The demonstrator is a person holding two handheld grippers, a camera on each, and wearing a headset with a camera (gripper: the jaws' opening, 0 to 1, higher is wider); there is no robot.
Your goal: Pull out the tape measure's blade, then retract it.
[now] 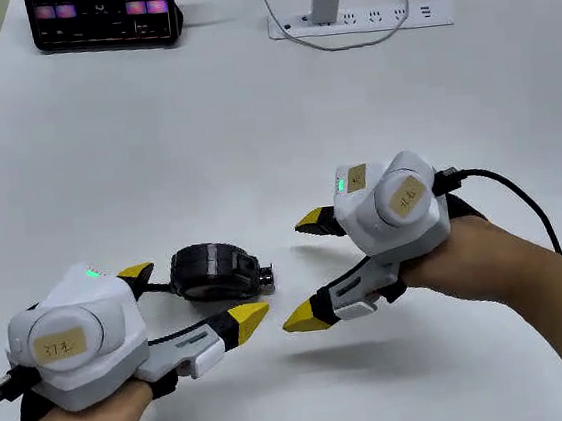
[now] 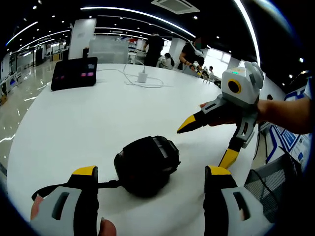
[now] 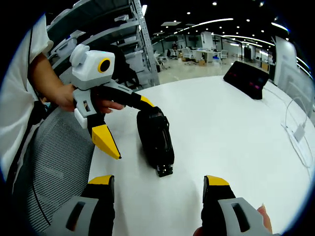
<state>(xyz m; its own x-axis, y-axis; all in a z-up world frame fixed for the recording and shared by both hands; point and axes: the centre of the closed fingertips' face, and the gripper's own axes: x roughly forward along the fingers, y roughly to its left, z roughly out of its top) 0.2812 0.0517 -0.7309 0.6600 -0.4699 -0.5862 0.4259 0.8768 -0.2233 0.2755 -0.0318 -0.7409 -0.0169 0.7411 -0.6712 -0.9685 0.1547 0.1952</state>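
While wide-jawed, left gripper (image 1: 194,295) and right gripper (image 1: 302,271) by tape measure (image 1: 212,270) on white table (image 1: 202,128).

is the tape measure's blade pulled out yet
No, the tape measure lies on the white table with no blade drawn out of its case.

On white table (image 1: 253,133): black tape measure (image 1: 212,270) near left, dark tablet (image 1: 105,16) far left, white power strip (image 1: 361,19) with plugged charger (image 1: 325,5) far right.
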